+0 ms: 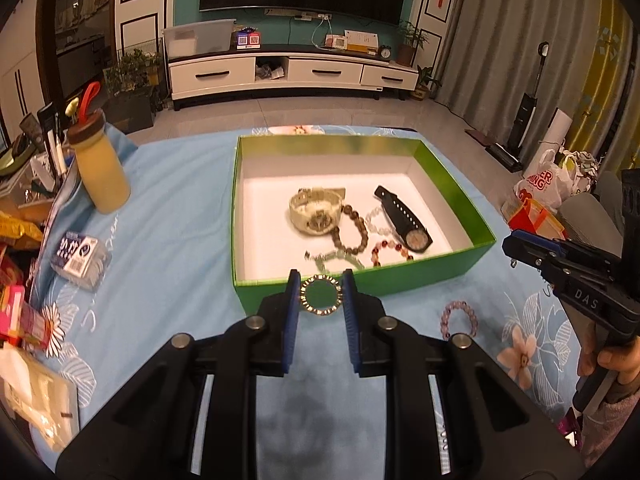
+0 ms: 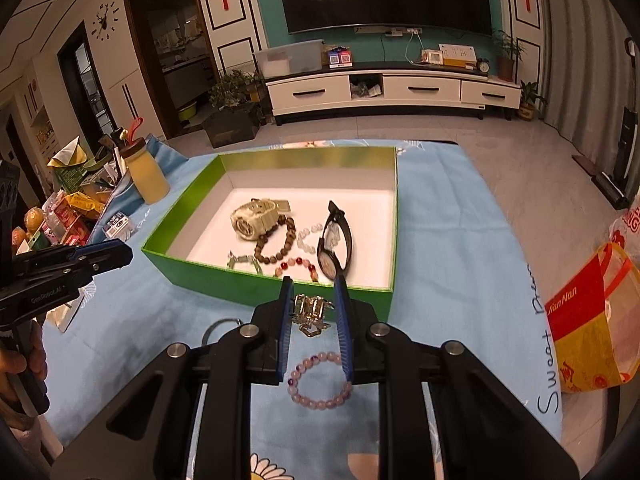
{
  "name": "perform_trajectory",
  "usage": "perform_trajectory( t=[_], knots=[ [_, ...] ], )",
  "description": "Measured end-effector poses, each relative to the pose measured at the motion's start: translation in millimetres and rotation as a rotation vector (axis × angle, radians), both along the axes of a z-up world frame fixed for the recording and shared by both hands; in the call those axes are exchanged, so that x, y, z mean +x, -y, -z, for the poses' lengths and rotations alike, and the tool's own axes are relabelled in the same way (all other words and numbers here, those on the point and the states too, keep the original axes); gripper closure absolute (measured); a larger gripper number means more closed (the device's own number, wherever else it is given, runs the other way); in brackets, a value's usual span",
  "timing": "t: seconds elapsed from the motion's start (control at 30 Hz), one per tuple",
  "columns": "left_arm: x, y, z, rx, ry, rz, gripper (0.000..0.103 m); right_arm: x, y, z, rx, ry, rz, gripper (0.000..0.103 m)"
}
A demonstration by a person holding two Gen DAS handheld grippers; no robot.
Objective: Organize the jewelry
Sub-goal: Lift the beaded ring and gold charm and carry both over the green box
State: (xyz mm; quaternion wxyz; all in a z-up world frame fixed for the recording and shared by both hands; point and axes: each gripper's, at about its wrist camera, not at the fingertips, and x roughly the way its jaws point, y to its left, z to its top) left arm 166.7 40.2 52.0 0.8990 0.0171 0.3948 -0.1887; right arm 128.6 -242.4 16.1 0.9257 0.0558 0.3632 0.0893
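Note:
A green box (image 1: 360, 282) with a white floor holds a cream watch (image 1: 316, 212), a black watch (image 1: 404, 216) and several bead bracelets. My left gripper (image 1: 321, 280) is shut on a gold studded bangle (image 1: 320, 312), held upright above the cloth just before the box's near wall. My right gripper (image 2: 313, 285) is shut on a silver metal link bracelet (image 2: 310, 312), which hangs between the blue pads near the green box (image 2: 372, 304). A purple bead bracelet (image 2: 320, 380) lies on the blue cloth below it, also in the left wrist view as the purple bracelet (image 1: 459, 317).
A yellow bottle (image 1: 102, 168), a tissue pack (image 1: 80, 260) and snack clutter crowd the table's left side. A thin grey hoop (image 2: 218, 326) lies on the cloth. An orange bag (image 2: 588, 312) sits at the right edge. The other gripper shows at each view's side.

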Motion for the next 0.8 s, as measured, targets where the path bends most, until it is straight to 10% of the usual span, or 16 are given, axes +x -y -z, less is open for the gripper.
perform_trajectory(
  t=[0.8],
  knots=[
    [73.0,24.7,6.5,0.029,-0.029,0.002,0.082,67.9,6.3,-3.9,-0.004,-0.023,0.011,0.083]
  ],
)
